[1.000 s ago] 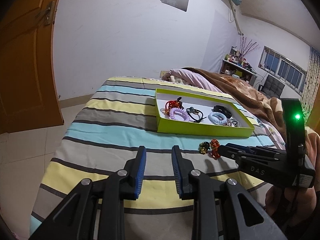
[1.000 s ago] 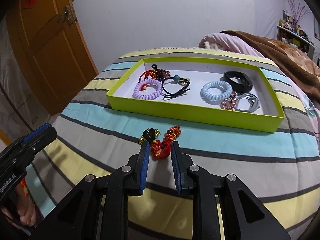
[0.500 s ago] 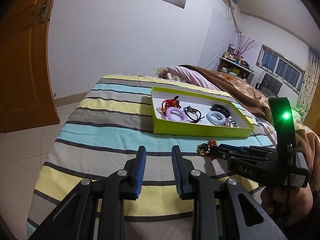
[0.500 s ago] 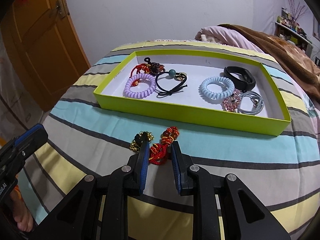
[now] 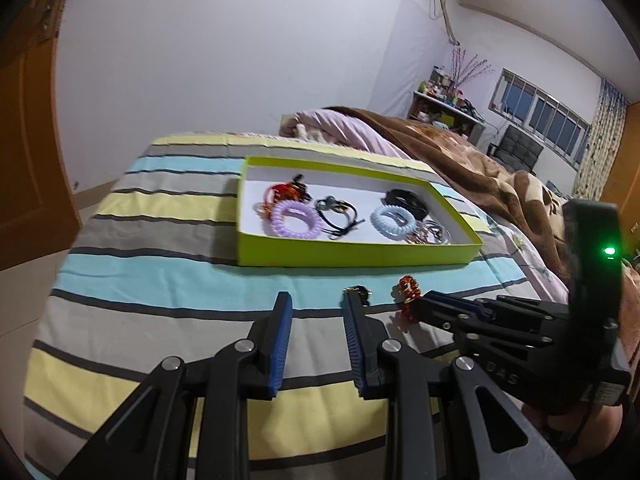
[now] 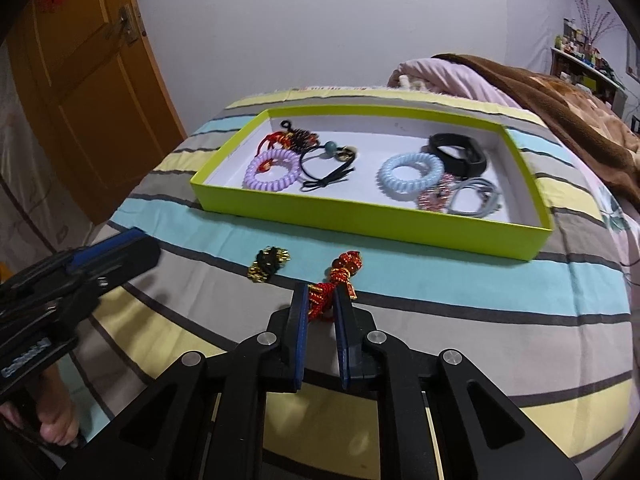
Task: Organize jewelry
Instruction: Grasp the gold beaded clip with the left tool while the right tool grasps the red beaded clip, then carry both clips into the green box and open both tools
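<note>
A lime-green tray (image 6: 360, 216) (image 5: 352, 254) sits on the striped bedspread and holds several hair ties and bracelets, among them a purple coil (image 6: 272, 170) and a blue coil (image 6: 412, 172). A red beaded bracelet (image 6: 340, 280) (image 5: 406, 292) lies in front of the tray. My right gripper (image 6: 321, 300) is shut on its near end. A black-and-gold ornament (image 6: 269, 264) lies apart to its left; in the left wrist view it (image 5: 360, 291) peeks past my finger. My left gripper (image 5: 316, 310) is open and empty, low over the bed.
A striped bedspread (image 6: 480, 288) covers the bed. A brown blanket (image 5: 460, 152) and pink pillow (image 6: 448, 76) lie beyond the tray. A wooden door (image 6: 80, 92) stands at the left. A cluttered shelf (image 5: 444, 96) and windows are at the far right.
My right gripper has closed on the red bracelet and drawn it right, away from the black-and-gold ornament. The left gripper has shifted closer to the tray.
</note>
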The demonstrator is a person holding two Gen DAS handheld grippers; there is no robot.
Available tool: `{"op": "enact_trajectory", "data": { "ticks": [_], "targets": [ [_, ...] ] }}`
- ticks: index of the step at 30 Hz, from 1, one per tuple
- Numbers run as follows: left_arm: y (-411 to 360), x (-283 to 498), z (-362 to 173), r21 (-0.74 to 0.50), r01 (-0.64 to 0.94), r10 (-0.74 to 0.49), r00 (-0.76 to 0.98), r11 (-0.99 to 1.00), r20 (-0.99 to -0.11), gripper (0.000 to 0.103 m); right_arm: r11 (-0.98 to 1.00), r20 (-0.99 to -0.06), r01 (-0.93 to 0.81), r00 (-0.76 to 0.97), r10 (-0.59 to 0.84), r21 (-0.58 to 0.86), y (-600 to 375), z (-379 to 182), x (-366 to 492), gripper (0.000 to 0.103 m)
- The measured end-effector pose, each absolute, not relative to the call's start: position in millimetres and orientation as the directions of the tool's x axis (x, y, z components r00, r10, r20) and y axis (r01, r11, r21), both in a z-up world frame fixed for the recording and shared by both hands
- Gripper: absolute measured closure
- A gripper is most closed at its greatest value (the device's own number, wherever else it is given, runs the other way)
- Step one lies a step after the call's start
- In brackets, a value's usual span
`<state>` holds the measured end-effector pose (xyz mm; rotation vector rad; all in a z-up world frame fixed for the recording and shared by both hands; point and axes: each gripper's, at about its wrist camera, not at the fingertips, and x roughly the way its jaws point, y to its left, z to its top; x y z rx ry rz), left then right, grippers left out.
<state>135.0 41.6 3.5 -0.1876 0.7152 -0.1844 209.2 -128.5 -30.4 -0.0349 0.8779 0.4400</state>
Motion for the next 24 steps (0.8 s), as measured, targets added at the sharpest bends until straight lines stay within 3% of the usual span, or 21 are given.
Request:
{"op": "enact_trajectory", "data": {
  "ticks": [10, 19, 20, 21, 24],
  "targets": [
    [1.6, 165.0, -15.6, -0.211, 0.175, -0.273, 0.660, 0.962, -0.700, 0.071, 0.917, -0.718, -0.347, 0.586, 0.375, 0.197, -166.7, -20.8, 204.4, 0.091],
    [-8.6, 184.3, -28.2, -0.182, 0.127, -0.221, 0.622, 0.975, -0.751, 0.071, 0.912, -0.704, -0.347, 0.591, 0.394, 0.220, -180.4, -18.1, 205.5, 0.091],
    [-10.6, 184.5, -28.3, -0.166, 0.125, -0.207, 0.623, 0.978, -0.754, 0.073, 0.912, -0.703, -0.347, 0.592, 0.395, 0.221, -181.0, -18.0, 205.4, 0.091],
    [-12.0, 185.0, -28.7, -0.152, 0.124, -0.196, 0.624, 0.981, -0.757, 0.083, 0.911, -0.702, -0.347, 0.592, 0.396, 0.222, -181.6, -17.7, 205.5, 0.091],
    [-12.7, 182.9, -26.9, -0.143, 0.130, -0.193, 0.628, 0.981, -0.753, 0.085, 0.910, -0.696, -0.348, 0.596, 0.401, 0.226, -182.8, -15.7, 204.0, 0.091]
  ]
}}
